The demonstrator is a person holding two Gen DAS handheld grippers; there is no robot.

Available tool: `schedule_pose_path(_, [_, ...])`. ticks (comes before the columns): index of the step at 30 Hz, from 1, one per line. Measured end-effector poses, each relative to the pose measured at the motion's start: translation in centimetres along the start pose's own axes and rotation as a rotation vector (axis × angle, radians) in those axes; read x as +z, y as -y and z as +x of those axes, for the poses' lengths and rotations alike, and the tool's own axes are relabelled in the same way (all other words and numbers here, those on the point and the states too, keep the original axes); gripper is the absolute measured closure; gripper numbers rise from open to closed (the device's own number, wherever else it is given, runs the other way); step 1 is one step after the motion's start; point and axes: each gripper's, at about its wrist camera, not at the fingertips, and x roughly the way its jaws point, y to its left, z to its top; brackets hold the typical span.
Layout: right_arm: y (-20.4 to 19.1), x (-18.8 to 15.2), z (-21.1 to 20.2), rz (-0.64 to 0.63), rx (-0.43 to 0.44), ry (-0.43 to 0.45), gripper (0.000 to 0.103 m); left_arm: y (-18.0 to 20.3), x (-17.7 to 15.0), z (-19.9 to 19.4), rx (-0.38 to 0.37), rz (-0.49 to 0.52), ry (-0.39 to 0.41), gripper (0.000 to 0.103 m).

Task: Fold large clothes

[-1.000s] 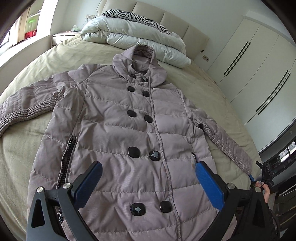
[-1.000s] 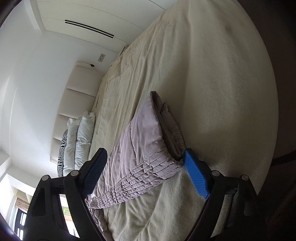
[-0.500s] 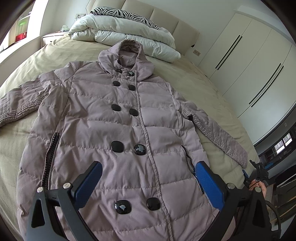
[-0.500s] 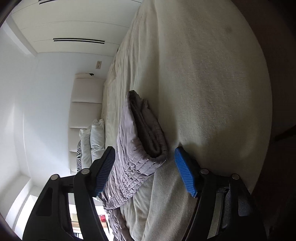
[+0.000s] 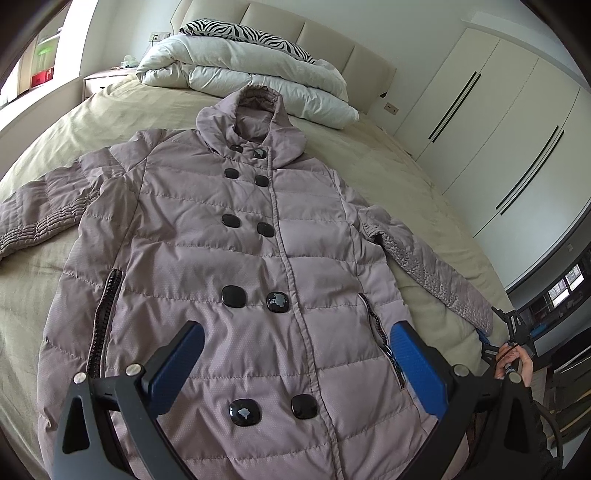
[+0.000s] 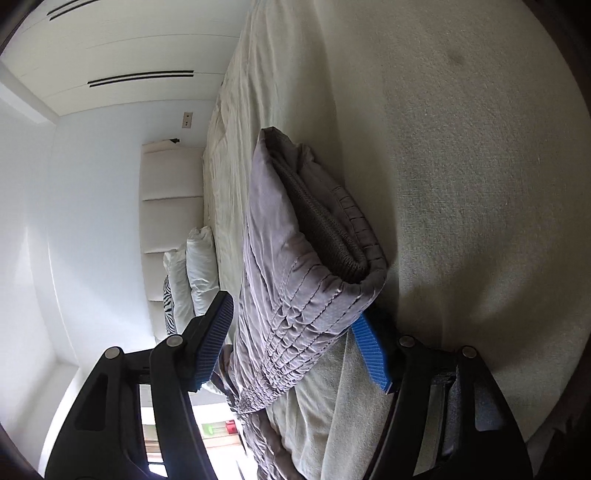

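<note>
A mauve quilted coat (image 5: pixel 243 258) with black buttons lies face up on the bed, hood toward the headboard and sleeves spread out. My left gripper (image 5: pixel 295 362) is open above the coat's lower front, holding nothing. The right sleeve's cuff (image 6: pixel 314 280) sits between the blue pads of my right gripper (image 6: pixel 295 350). The jaws stand on either side of the cuff, narrowed around it; I cannot tell if they pinch it. The right gripper also shows in the left wrist view (image 5: pixel 506 339) at the cuff by the bed's right edge.
The bed (image 5: pixel 406 192) has a beige cover. A folded white duvet (image 5: pixel 251 81) and a zebra-pattern pillow (image 5: pixel 243 31) lie at the headboard. White wardrobes (image 5: pixel 498 122) stand on the right. A nightstand (image 5: pixel 99 79) is at the back left.
The right jaws have narrowed around the sleeve cuff, and the cuff now reaches deeper between the pads. The left gripper's view has shifted over the coat, its jaws unchanged.
</note>
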Motion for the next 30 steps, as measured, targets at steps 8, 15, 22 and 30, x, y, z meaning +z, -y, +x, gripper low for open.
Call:
schedule_pose_path(8, [-3.8, 0.2, 3.2, -0.182, -0.164, 0.094, 0.071, 0.2, 0.0, 0.4, -0.011, 0.009, -0.008, 0.000])
schedule_pose_path(15, [-15.6, -7.7, 4.7, -0.623, -0.214, 0.106, 0.085, -1.8, 0.7, 0.2, -0.010, -0.036, 0.015, 0.000])
schedule_pose_path(22, [-28.1, -26.0, 11.2, -1.087, -0.075, -0.136, 0.086, -5.5, 1.1, -0.9, -0.017, -0.108, 0.059, 0.000])
schedule_pose_path(30, [-25.6, -47.6, 24.1, -1.337, -0.169, -0.470, 0.081, -12.2, 1.1, -2.2, 0.004, -0.219, 0.088, 0.000])
